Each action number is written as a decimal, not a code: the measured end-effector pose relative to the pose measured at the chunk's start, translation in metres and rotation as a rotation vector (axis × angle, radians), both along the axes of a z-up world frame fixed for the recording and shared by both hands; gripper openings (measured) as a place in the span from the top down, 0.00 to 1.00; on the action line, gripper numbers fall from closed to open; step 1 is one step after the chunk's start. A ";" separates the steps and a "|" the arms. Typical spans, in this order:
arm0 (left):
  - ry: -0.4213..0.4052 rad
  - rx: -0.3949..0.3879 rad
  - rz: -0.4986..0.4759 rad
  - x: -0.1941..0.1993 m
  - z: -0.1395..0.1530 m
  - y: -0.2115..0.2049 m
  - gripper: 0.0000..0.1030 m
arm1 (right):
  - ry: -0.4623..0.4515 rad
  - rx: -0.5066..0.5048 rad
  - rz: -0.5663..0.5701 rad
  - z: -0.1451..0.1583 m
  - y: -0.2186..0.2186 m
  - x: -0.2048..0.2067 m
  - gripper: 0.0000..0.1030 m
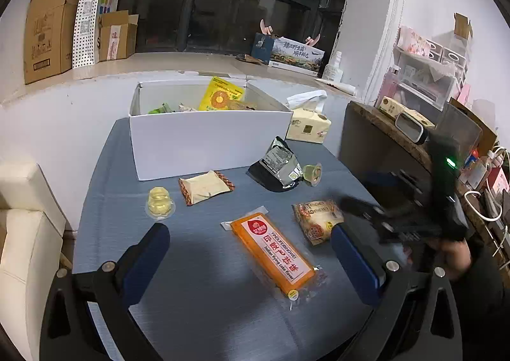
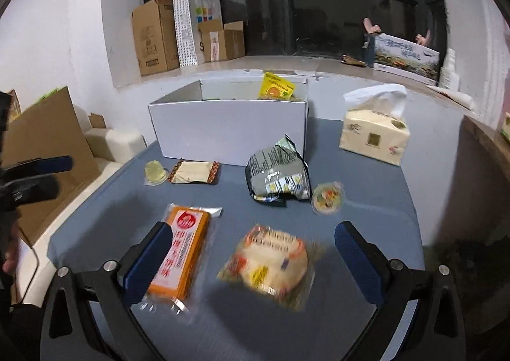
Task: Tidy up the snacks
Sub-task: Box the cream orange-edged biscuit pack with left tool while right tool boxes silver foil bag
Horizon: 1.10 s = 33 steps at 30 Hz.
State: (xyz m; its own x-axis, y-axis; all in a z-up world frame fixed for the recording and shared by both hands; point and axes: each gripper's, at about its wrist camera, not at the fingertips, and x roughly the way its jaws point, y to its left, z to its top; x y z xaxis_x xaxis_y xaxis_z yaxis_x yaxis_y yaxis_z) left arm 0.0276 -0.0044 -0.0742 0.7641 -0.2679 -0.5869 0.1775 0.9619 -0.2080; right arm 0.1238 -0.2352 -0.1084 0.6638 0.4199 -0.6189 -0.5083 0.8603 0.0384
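Note:
A white box (image 1: pixel 204 144) (image 2: pixel 223 128) holding snacks, among them a yellow packet (image 1: pixel 220 98), stands at the back of the blue-grey table (image 1: pixel 207 281). Loose snacks lie in front of it. My left gripper (image 1: pixel 250 252) is open above an orange flying-cake pack (image 1: pixel 272 254) (image 2: pixel 183 252). My right gripper (image 2: pixel 250 252) is open above a round bun in clear wrap (image 2: pixel 271 265) (image 1: pixel 317 220). Also loose are a silver-green bag (image 1: pixel 280 166) (image 2: pixel 279 176), a cream wafer pack (image 1: pixel 205 189) (image 2: pixel 194 172), a yellow jelly cup (image 1: pixel 159 203) (image 2: pixel 155 172) and a second jelly cup (image 1: pixel 313 173) (image 2: pixel 328 197).
A tissue pack (image 1: pixel 307 125) (image 2: pixel 374 134) stands right of the box. A cream seat (image 1: pixel 25 220) is left of the table, a dark cabinet (image 1: pixel 382 144) right of it. Cardboard boxes (image 1: pixel 51 29) stand on the window ledge.

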 end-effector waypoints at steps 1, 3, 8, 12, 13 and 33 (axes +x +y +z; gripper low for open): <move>-0.001 -0.001 0.000 0.000 0.000 0.001 0.00 | -0.003 -0.006 0.007 0.000 0.004 0.005 0.00; 0.001 0.003 0.001 0.000 -0.001 0.003 0.00 | 0.006 -0.037 0.012 0.000 0.015 0.025 0.00; 0.016 0.006 0.020 0.000 -0.007 0.011 0.00 | 0.051 -0.127 0.018 -0.010 0.046 0.083 0.00; 0.027 0.005 0.034 0.000 -0.011 0.016 0.00 | 0.129 -0.213 0.007 -0.033 0.065 0.119 0.00; 0.030 0.005 0.037 -0.001 -0.013 0.017 0.00 | 0.146 -0.231 0.006 -0.039 0.069 0.125 0.00; 0.121 0.143 -0.079 0.104 -0.038 -0.004 0.00 | 0.089 0.148 0.063 0.030 -0.001 0.021 0.41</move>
State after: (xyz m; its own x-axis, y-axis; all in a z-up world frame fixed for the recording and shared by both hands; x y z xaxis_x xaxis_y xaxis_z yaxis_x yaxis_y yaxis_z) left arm 0.1317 -0.0089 -0.1120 0.6654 -0.2316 -0.7096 0.2358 0.9672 -0.0946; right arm 0.1448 -0.2366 -0.0783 0.5792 0.5497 -0.6019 -0.5497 0.8087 0.2096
